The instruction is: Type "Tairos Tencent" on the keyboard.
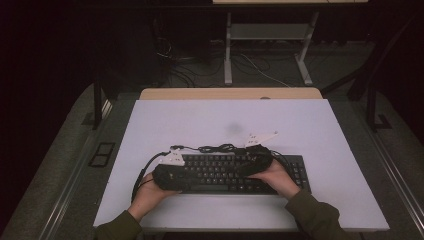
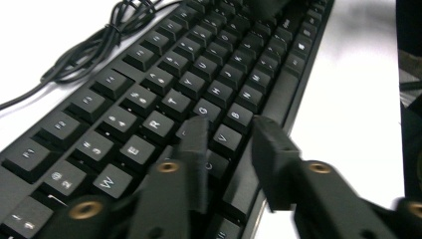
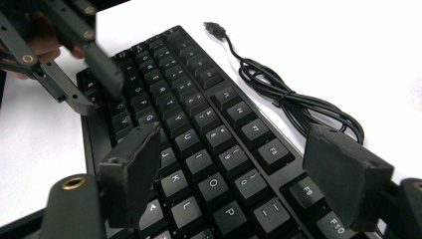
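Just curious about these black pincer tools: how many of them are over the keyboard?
2. The left gripper hovers over the left end of the keyboard, jaws open near the C and V keys. The right gripper is over the middle-right keys, jaws open.

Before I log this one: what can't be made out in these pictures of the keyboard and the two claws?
- High view: keyboard legends too small; hands and claw bodies cover both ends.
- Left gripper view: left claw hides the keys beneath; whether it touches them is unclear; far rows blurred.
- Right gripper view: right claw covers some keys; cable end passes behind a jaw.
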`<state>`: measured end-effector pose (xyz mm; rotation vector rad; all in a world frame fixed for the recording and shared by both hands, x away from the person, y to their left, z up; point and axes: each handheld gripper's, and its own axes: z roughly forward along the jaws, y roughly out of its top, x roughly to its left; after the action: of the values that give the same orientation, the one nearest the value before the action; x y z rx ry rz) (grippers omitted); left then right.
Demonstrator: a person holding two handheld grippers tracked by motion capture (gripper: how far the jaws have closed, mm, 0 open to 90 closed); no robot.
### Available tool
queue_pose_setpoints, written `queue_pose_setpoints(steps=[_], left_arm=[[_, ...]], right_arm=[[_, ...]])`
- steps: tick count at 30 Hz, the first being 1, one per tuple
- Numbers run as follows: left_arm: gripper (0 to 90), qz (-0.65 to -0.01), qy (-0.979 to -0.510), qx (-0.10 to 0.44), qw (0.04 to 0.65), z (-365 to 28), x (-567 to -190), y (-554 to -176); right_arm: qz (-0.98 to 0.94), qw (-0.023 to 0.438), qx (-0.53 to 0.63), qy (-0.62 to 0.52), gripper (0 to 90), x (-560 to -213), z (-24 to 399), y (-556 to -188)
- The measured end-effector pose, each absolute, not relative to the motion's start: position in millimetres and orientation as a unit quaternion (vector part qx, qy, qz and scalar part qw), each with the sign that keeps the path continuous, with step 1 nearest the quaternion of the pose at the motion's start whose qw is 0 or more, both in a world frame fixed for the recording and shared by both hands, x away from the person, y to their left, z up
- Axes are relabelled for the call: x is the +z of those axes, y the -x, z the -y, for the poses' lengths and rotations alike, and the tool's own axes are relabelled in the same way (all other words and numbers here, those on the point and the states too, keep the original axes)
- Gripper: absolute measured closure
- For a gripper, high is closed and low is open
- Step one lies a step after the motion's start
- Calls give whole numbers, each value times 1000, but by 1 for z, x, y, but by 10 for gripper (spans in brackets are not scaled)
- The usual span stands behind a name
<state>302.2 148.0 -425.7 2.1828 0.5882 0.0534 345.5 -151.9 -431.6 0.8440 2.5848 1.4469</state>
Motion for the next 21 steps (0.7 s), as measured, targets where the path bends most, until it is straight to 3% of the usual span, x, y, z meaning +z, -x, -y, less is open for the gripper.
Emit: queue_pose_setpoints(steps=[4, 10, 21], left_arm=[[496, -240, -867, 27, 435, -147, -425, -305], [391, -248, -862, 35, 441, -147, -426, -309], [284, -260, -853, 44, 450, -144, -426, -313]], right_arm=[[-840, 27, 468, -273, 263, -431, 155, -343], [-839, 25, 468, -275, 341, -429, 162, -338], [-841, 34, 472, -261, 631, -422, 175, -324]])
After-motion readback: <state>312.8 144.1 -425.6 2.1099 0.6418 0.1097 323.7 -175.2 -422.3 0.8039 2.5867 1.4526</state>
